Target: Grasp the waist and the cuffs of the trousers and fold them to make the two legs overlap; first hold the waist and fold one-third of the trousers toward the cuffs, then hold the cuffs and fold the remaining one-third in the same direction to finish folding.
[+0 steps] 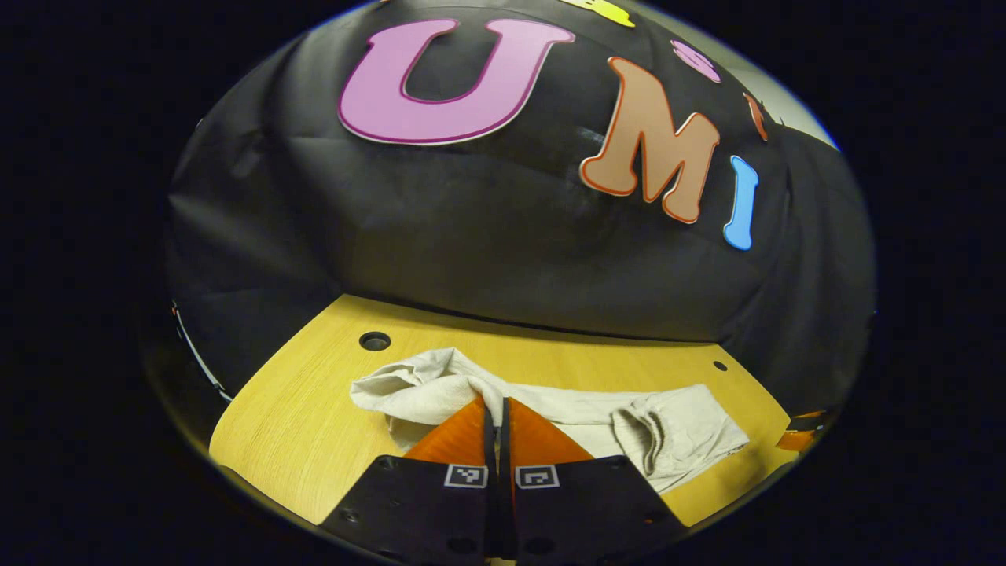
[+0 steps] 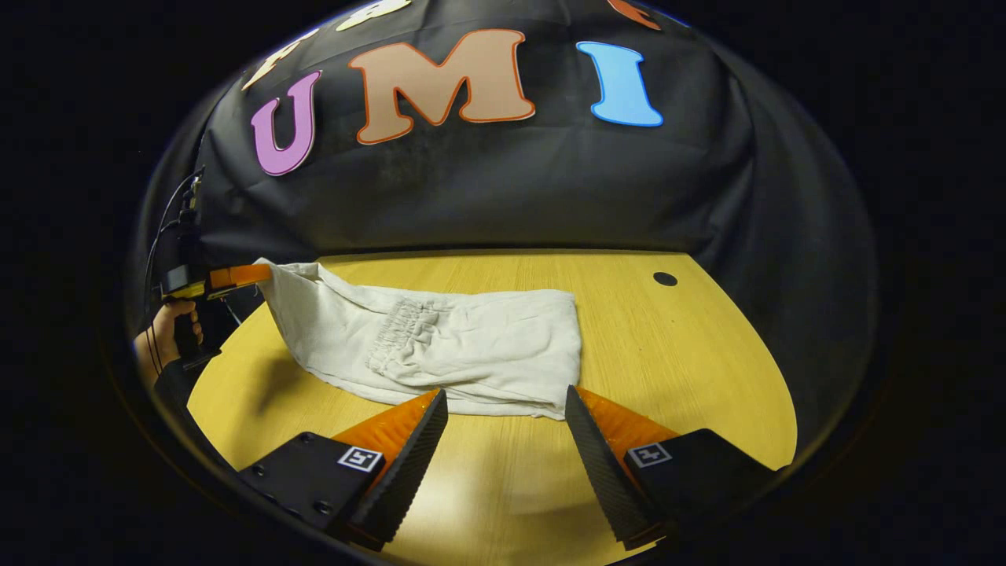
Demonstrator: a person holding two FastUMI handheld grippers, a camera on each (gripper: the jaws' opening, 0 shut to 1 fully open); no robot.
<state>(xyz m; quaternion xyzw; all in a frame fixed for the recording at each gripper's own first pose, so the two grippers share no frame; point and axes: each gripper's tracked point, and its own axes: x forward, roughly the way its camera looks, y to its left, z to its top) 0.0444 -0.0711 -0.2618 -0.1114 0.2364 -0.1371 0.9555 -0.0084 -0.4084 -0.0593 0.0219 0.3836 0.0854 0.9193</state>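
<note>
Pale beige trousers [image 2: 471, 346] lie bunched across the wooden table [image 2: 676, 354], with a gathered elastic band [image 2: 401, 330] on top. My left gripper [image 1: 497, 402] is shut on one end of the trousers [image 1: 440, 385], and the cloth bulges up around its fingertips. In the right gripper view that same left gripper [image 2: 255, 274] holds the left end lifted off the table, and a hand [image 2: 169, 330] grips its handle. My right gripper [image 2: 504, 397] stands open at the near edge of the trousers with nothing between its fingers. Which end is pinched I cannot tell.
The table has small round holes [image 1: 375, 340] [image 2: 665, 278] near its back edge. Black cloth wall rises right behind the table. Bare tabletop [image 1: 299, 424] lies left of the trousers, and more to their right [image 2: 707, 377].
</note>
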